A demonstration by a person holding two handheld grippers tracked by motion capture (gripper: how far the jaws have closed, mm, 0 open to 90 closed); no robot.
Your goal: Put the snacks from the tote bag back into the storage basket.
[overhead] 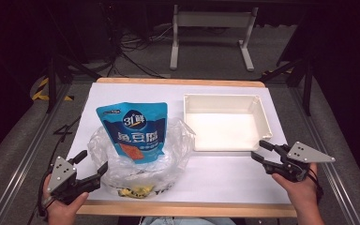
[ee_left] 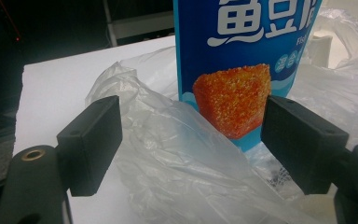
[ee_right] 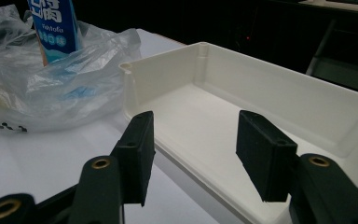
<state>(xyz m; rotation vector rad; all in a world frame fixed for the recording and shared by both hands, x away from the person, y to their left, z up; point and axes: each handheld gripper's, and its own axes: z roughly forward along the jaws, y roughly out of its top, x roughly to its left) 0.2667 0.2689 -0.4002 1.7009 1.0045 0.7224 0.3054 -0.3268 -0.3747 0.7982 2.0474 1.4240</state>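
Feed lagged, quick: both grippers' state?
Left gripper: open, holding nothing, at the clear plastic bag.
Right gripper: open, empty, at the white plastic tray.

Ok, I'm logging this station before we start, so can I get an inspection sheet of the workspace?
Surface: white sheet on a wood-edged table.
Job's things: blue pouch upright in a clear plastic bag; empty white tray beside it.
Clutter: yellow items in the bag, too unclear to name.
Grippers: left gripper open at the bag; right gripper open at the tray's near corner.
Cables: several on the floor beyond the table.
Surroundings: dark room, white frame legs behind.
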